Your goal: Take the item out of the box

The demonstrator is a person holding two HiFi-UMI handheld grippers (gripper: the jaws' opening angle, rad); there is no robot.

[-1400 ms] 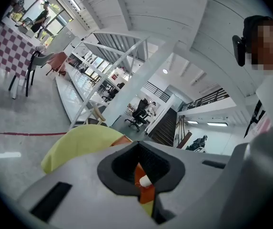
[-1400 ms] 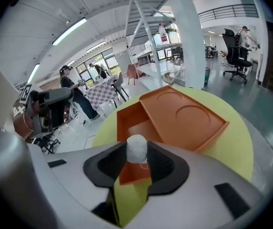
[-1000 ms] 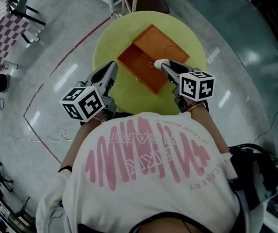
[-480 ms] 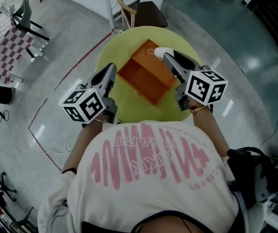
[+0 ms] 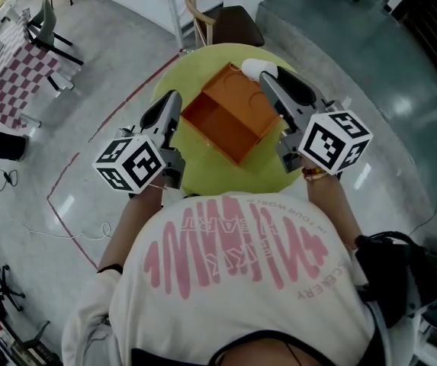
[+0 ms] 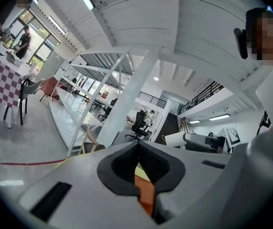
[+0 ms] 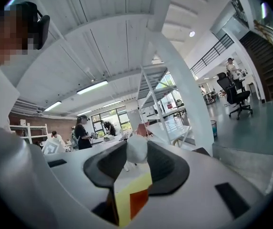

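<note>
Fingers [image 7: 167,168] of the right gripper [image 5: 268,76] pinch the small white item [image 5: 251,68] at their very tips, above the open orange box's [image 5: 226,117] far corner; the left gripper [image 5: 168,107] is closed and empty. That shallow hold on a rounded thing could slip and drop it back in.

The person wore a white T-shirt [image 5: 233,280] with pink lettering. The grey left tool [image 5: 169,99] and right tool [image 5: 270,78] each carried a white cube with black square markers.
</note>
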